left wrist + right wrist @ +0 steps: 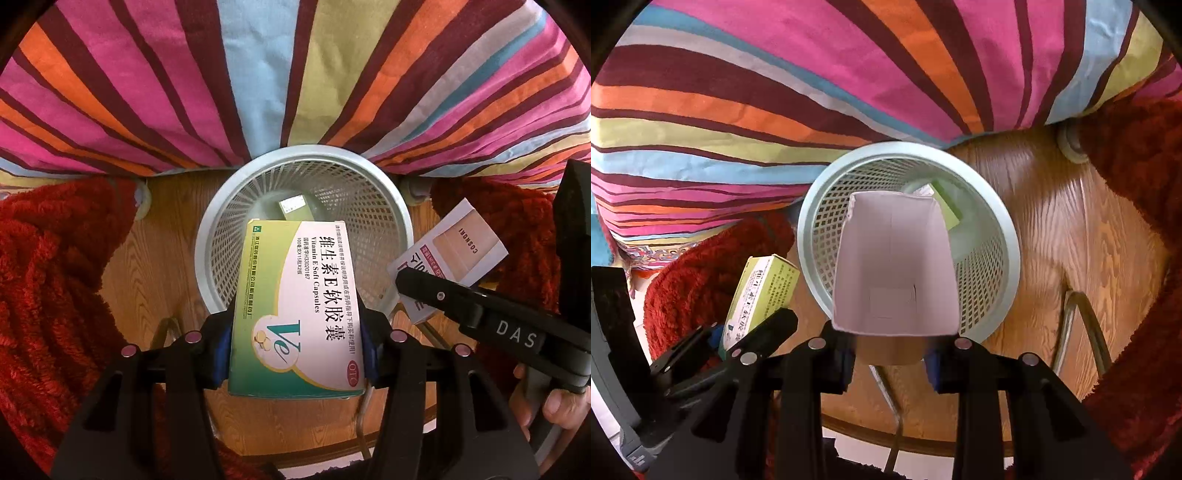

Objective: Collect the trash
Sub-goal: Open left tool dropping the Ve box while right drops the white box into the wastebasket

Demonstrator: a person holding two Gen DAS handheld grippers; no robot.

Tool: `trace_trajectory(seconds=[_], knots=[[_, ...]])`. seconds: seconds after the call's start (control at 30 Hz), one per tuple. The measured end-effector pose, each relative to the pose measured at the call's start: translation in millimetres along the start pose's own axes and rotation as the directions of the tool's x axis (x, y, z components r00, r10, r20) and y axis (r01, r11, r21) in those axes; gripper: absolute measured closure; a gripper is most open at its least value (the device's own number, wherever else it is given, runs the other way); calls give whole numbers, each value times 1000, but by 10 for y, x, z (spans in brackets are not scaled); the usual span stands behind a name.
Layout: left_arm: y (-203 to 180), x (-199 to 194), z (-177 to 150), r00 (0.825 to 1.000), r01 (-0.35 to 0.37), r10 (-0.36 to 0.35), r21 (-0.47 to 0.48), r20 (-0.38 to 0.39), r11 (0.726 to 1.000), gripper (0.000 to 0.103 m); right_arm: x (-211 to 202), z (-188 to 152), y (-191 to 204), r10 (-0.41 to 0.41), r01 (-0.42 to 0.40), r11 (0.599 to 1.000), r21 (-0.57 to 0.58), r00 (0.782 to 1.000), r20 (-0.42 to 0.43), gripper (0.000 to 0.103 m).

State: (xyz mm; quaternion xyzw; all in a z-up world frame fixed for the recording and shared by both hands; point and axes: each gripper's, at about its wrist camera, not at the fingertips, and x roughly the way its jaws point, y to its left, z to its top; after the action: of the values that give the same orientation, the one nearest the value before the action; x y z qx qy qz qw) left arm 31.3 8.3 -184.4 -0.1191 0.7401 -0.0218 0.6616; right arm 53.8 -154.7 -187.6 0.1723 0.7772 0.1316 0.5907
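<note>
My left gripper (pixel 295 336) is shut on a green and white vitamin capsule box (pixel 295 288), pads pressing both long sides. The box hangs over the near rim of a white mesh waste basket (pixel 207 236). A small green box (pixel 293 208) lies at the basket's bottom. My right gripper (pixel 892 354) is shut on an open white carton (pixel 894 258), which points into the basket (pixel 1008 229). In the left wrist view the right gripper (pixel 413 284) enters from the right with that carton (pixel 461 247), printed pink and white. The left gripper (pixel 746 339) and its box (pixel 764 291) show lower left.
The basket stands on a wooden surface (pixel 1071 240) against a striped multicoloured cloth (pixel 258 74). Red fluffy fabric (pixel 48 277) lies on both sides. A metal tube frame (pixel 1086 325) crosses the wood on the right. A person's hand (pixel 554 402) holds the right gripper's handle.
</note>
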Motion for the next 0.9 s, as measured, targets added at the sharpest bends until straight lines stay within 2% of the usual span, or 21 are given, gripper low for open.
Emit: trace_trajectory(seconds=[0.27,0.3,0.33,0.37,0.4,0.57,0.6,0.63,0.9], knots=[[46,101,13,998,14,-16,-33,-53,999,50,163,47,-24,5,-3,1000,24,999,-48,73],[54,113,15,998,16,-19,-38,-61,999,46,164,48,-30,1,1,1000,30,999,-48,67],[63,132,19,997,14,-18,-44,-72,999,42,165,49,-40,-9,10,999,36,999,-49,49],[73,137,19,997,7,-10,-47,-78,999,35,161,54,-58,-22,24,999,44,999,-45,41],[77,154,24,996,-8,3,-50,-85,999,35,144,61,-77,-39,41,998,54,999,-33,37],[101,183,14,995,-21,16,-48,-102,999,34,123,57,-130,-35,36,996,82,999,-24,37],[93,181,12,995,-20,16,-43,-101,999,23,123,53,-133,-35,37,996,86,999,-25,34],[85,182,17,995,-19,15,-39,-96,999,20,120,51,-134,-35,37,995,88,999,-22,30],[54,132,20,997,-16,14,-33,-71,999,20,91,47,-139,-17,18,995,102,1000,-15,29]])
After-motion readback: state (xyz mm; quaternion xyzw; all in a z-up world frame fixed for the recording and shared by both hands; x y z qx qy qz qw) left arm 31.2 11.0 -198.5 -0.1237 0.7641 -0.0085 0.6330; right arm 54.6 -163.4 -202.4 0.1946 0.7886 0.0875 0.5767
